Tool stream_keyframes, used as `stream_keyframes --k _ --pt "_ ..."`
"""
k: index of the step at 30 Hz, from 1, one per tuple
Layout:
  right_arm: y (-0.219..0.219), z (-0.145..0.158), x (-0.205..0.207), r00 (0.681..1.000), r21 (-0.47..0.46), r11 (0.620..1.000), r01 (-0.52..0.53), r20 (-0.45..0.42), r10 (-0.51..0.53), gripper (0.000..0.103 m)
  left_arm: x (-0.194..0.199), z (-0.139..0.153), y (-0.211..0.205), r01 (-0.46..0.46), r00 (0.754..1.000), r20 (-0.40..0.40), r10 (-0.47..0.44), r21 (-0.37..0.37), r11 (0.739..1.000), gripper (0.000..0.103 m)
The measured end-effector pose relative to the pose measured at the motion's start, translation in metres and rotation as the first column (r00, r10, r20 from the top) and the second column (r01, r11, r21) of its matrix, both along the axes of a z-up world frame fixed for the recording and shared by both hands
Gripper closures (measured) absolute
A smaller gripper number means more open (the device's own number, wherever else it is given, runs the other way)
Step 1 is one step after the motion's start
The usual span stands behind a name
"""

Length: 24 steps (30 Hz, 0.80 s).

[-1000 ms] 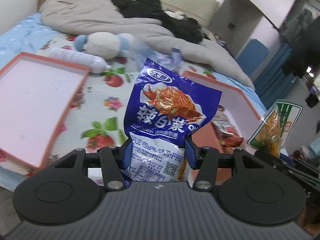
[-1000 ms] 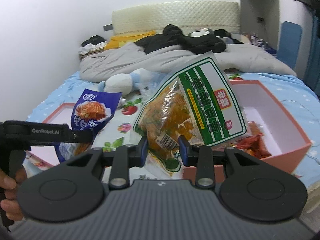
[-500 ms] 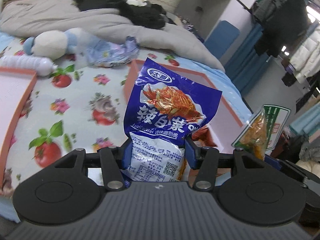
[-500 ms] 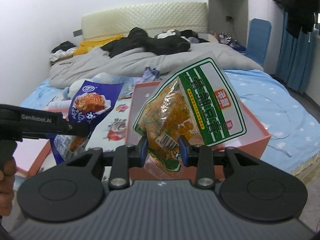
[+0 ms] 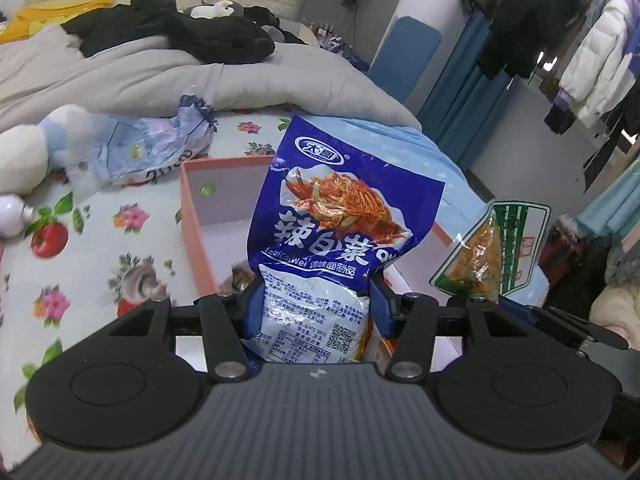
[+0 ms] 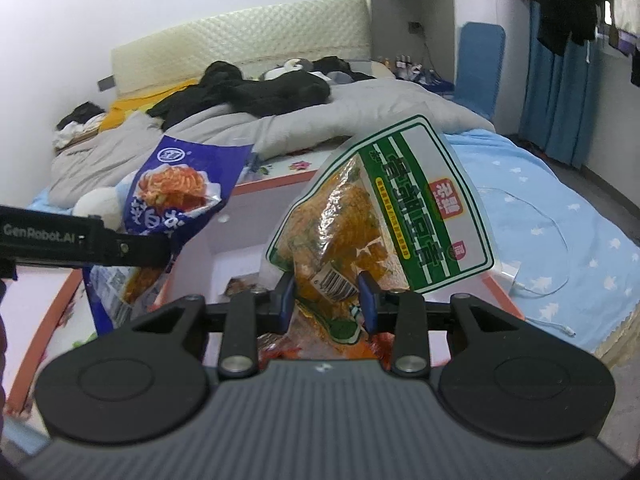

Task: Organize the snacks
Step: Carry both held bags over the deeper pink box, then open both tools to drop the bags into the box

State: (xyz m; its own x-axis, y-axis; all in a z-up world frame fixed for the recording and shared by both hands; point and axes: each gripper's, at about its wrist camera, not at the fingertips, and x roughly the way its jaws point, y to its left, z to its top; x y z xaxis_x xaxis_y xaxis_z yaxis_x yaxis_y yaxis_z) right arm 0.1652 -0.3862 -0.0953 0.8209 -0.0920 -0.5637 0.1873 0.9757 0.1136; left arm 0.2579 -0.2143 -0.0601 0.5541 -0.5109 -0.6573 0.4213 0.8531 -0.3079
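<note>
My left gripper is shut on a blue snack bag with a red kimchi picture, held upright over the pink box. My right gripper is shut on a green-and-clear bag of orange snacks, also above that box. In the right wrist view the blue bag hangs at the left in the other gripper's black arm. In the left wrist view the green bag shows at the right. Red packets lie inside the box beneath both grippers.
The box sits on a bed with a fruit-print sheet. A crumpled pale wrapper, a plush toy and a grey duvet lie beyond it. A white cable trails on the blue sheet at the right.
Both grippers have swung right across the bed with their bags, from beside the box to above it. The second pink tray at the left has left the left wrist view.
</note>
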Motion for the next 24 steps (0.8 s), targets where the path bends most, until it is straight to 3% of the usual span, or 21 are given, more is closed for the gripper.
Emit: stream_keyframes --k 4,10,15,20,23,24 --pt "-0.013 -0.011 0.018 0.999 0.026 1.0 0.016 -0.033 -0.015 0.065 0.035 -0.009 -0.023 0.063 0.997 -0.036 -0.062 0.04 0.997 0.044" --pt "-0.019 -0.022 0.043 0.994 0.034 0.999 -0.002 -0.105 0.005 0.065 0.079 -0.035 -0.033 0.023 0.995 -0.096 -0.013 0.107 0.994 0.044" --pt "-0.024 -0.034 0.067 0.983 0.044 0.999 -0.006 -0.181 0.014 0.063 0.099 -0.048 -0.03 0.021 0.988 -0.155 -0.002 0.125 0.992 0.044" --pt "-0.028 -0.047 0.077 0.972 0.057 0.998 -0.016 -0.234 0.029 0.063 0.102 -0.051 -0.03 0.013 0.988 -0.154 0.01 0.15 0.989 0.043" --pt "-0.028 -0.046 0.07 0.974 0.065 0.998 0.005 -0.226 0.009 0.051 0.099 -0.049 -0.03 0.026 0.988 -0.152 -0.004 0.148 0.989 0.028" --pt "-0.029 -0.045 0.068 0.976 0.07 0.997 0.018 -0.219 -0.002 0.042 0.097 -0.048 -0.029 0.027 0.988 -0.152 -0.006 0.133 0.991 0.02"
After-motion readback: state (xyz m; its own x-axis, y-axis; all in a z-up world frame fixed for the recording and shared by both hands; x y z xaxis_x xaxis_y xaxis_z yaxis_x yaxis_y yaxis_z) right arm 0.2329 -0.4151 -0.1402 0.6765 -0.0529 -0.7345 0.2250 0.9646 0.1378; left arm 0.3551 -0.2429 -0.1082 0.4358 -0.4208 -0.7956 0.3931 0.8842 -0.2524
